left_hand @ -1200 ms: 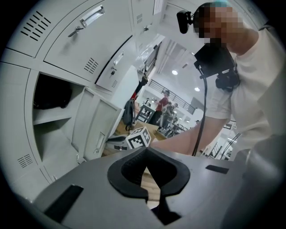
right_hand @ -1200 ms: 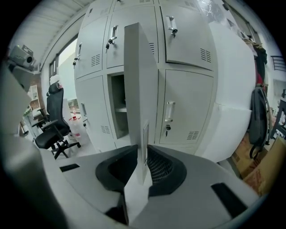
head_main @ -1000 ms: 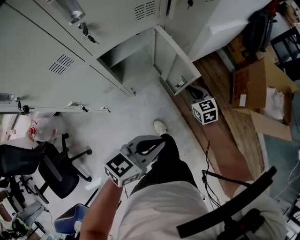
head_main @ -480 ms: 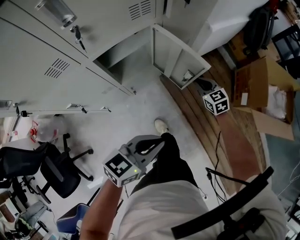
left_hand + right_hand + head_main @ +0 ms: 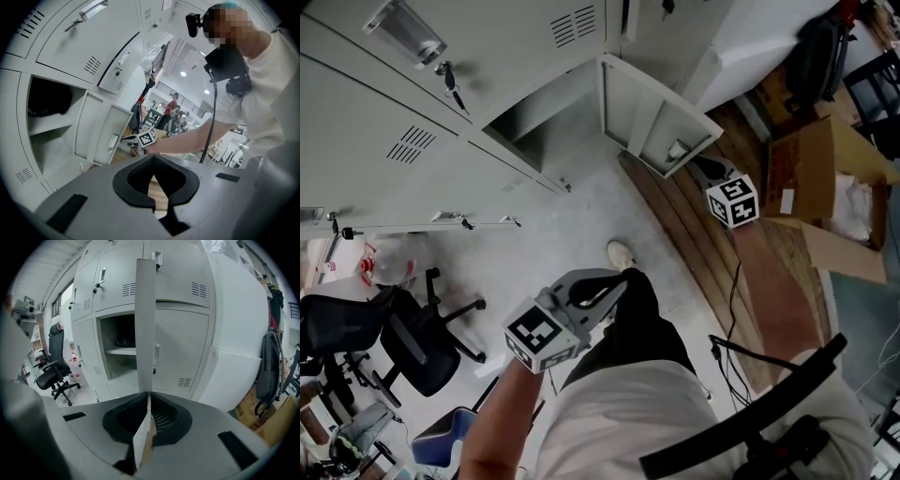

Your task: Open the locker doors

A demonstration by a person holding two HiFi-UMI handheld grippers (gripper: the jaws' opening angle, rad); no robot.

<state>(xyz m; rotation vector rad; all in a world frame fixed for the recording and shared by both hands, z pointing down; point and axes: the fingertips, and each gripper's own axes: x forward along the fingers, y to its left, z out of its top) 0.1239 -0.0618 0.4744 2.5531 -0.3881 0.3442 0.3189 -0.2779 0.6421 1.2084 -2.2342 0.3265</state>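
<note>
Lockers fill the wall ahead of us, and one locker door stands open. Our right gripper has just been closing and now pinches that door's free edge. Our left gripper hangs beside our leg, jaws together, empty.

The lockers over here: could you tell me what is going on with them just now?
A person works with a gripper in each hand. The right gripper has just been closing its fingers on the edge of one locker door, which already stands swung out from its compartment. The left gripper hangs back by the person's leg, shut and empty.
</note>
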